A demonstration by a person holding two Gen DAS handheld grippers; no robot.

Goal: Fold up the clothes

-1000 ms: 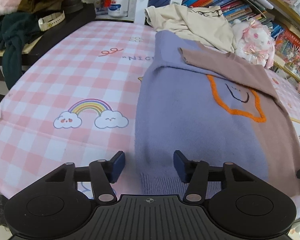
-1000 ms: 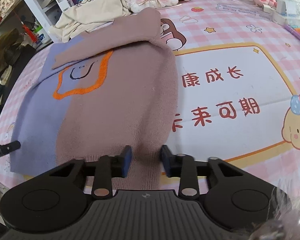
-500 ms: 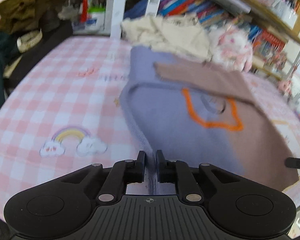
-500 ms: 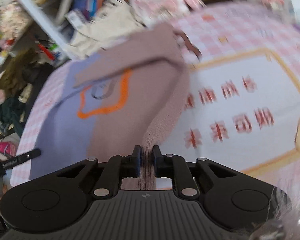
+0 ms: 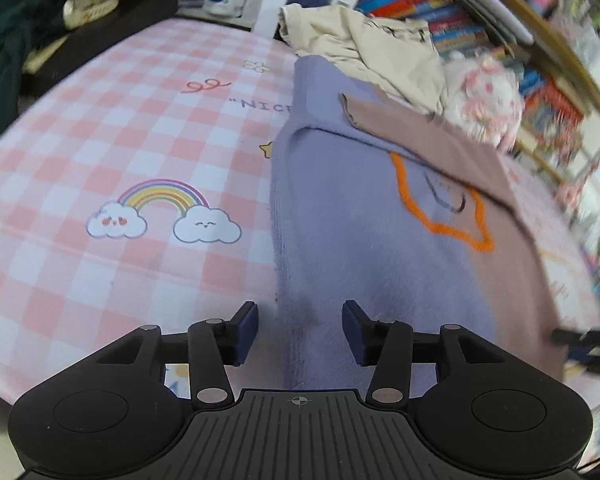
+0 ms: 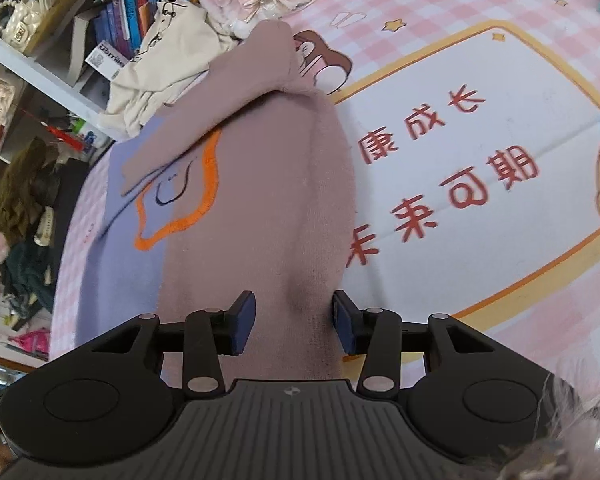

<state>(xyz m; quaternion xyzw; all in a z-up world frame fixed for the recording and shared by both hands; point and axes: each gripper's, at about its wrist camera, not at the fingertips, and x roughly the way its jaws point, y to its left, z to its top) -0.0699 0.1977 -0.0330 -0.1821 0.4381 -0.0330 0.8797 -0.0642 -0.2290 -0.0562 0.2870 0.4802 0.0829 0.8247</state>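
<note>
Two grippers, left gripper and right gripper, are hovering released over one lilac-and-mauve sweater at lower centre.

Bright even light, soft shadows; fisheye edge bending; left view's right side motion-blurred.

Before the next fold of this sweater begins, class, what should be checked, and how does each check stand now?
1. Left tool open: ok.
2. Right tool open: ok.
3. Sweater hem lies between each tool's fingers: ok; contact cannot tell.
4. Brown sleeve folded across the chest: ok.
5. Sweater lying flat: not ok, a ridge rises near the right tool.
6. Far end clear for folding: not ok, the cream garment sits against the collar end.
</note>
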